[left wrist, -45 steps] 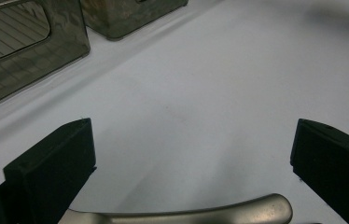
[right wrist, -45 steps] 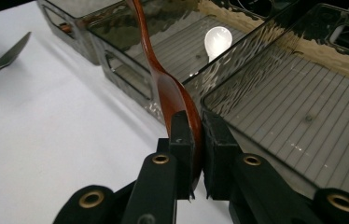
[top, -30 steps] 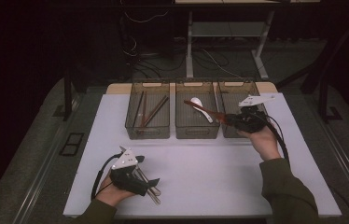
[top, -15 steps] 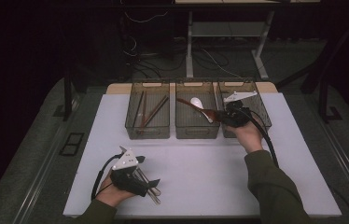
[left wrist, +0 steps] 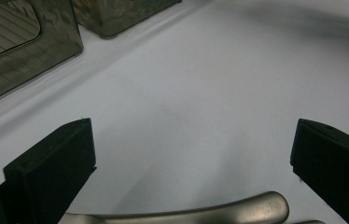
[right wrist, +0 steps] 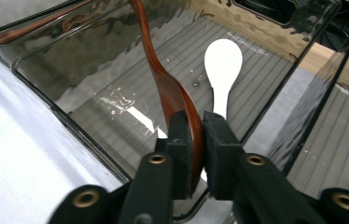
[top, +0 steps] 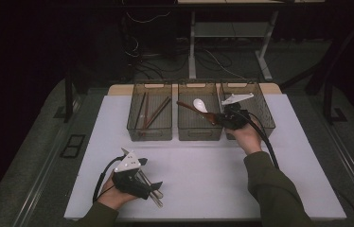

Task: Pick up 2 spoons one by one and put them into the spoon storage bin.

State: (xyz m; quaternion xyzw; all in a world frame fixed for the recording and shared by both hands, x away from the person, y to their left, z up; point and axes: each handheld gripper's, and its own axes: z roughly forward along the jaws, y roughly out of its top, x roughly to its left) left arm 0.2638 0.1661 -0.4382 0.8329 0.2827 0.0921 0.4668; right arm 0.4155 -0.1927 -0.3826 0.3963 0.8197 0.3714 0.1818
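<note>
The wooden spoon (right wrist: 170, 93) is clamped by its bowl between the pads of the right gripper (right wrist: 197, 140), and its long reddish-brown handle slants up and away over the middle bin (top: 200, 134). In the high view the same spoon (top: 195, 109) reaches from the gripper toward the back left corner of that bin, hanging above the bin's floor rather than lying on it. The jaws have just been opening a little, yet in the right gripper view the spoon's bowl is between them and both pads lie against it. Just beside the wooden spoon, on the ribbed bottom of the middle bin, lies a white spoon (right wrist: 221, 65), its rounded end pointing away from the gripper.

The right gripper (top: 218, 118) sits at the middle bin's right wall, next to the right bin (top: 264, 116), with the person's right hand (top: 245, 136) behind it and a dark green sleeve (top: 272, 189) trailing back toward the near edge. The left bin (top: 149, 133) holds several long brown sticks (top: 154, 112).

Well apart, near the front left of the white table (top: 213, 179), the left gripper (top: 154, 189) rests low with its jaws spread wide and nothing gripped. In the left gripper view a metal handle (left wrist: 196, 215) lies on the table, between the pads (left wrist: 51, 172) but clear of them.
</note>
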